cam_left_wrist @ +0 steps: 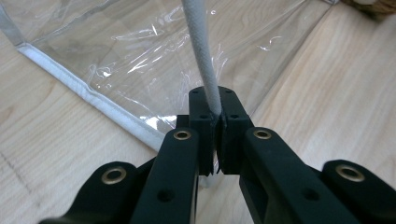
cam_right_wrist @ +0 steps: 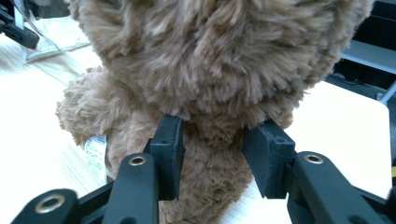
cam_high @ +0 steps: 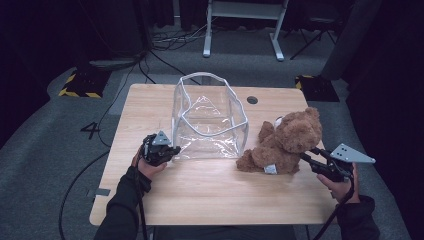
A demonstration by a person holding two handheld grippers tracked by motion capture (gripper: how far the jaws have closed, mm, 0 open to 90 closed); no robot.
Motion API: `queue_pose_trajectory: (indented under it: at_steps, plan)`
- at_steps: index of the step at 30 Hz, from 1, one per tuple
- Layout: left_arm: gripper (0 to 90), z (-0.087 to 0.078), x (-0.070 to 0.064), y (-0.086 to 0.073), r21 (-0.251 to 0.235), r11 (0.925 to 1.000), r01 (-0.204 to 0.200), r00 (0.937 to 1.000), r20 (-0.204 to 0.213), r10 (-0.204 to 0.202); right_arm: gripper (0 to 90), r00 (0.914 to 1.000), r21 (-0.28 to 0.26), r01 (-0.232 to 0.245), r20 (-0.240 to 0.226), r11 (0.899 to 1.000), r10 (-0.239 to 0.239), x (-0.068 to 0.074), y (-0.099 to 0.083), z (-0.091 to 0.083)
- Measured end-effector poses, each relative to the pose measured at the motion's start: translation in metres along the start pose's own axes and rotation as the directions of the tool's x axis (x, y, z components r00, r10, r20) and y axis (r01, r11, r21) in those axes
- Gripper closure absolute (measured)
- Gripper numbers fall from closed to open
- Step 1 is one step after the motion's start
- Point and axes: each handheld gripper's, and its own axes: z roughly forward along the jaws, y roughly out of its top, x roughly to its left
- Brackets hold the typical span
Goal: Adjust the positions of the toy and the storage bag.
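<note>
Nearest to me, my left hand-held gripper sits at the near left corner of the clear bag. In the left gripper view its jaws are pressed together on the bag's white piping, which rises straight up from between the pads; I record this as a firm pinch on the bag's edge.

My right hand-held gripper is at the near right of the tabletop. In the right gripper view its jaws stand on either side of the teddy bear, at the narrow part below the head, with plush between the pads. The pads touch the fur; the jaws are partly drawn in around the toy.

The bear lies on the tabletop just right of the bag, a white label showing at its near side. The bag stands upright at mid-table, mouth open upward. Beyond it, a round hole marks the far edge.
</note>
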Motion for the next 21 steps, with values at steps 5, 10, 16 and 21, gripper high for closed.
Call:
queue_pose_trajectory:
  at_steps: [5, 10, 16, 21]
  plan:
    - [86.6, -0.008, -0.002, -0.008, -0.004, 1.0000, -0.002, 0.9999, 0.010, 0.002, 39.4, 0.9994, -0.021, -0.027, -0.023, 0.999, 0.027, 0.000, 0.002, -0.001]
    - [86.6, -0.015, -0.003, -0.012, 0.004, 1.0000, -0.002, 0.9997, 0.026, 0.001, 23.3, 0.9980, -0.060, -0.057, -0.030, 0.997, 0.055, 0.005, 0.010, -0.003]
    - [86.5, -0.020, -0.004, -0.019, 0.025, 0.9995, -0.018, 0.9968, 0.078, 0.016, 16.3, 0.9970, -0.088, -0.059, -0.055, 0.994, 0.054, 0.002, 0.015, -0.003]
    - [86.5, -0.025, -0.005, -0.024, 0.021, 0.9994, -0.027, 0.9931, 0.114, 0.025, 15.2, 0.9951, -0.077, -0.048, -0.091, 0.996, 0.041, -0.003, 0.017, 0.005]
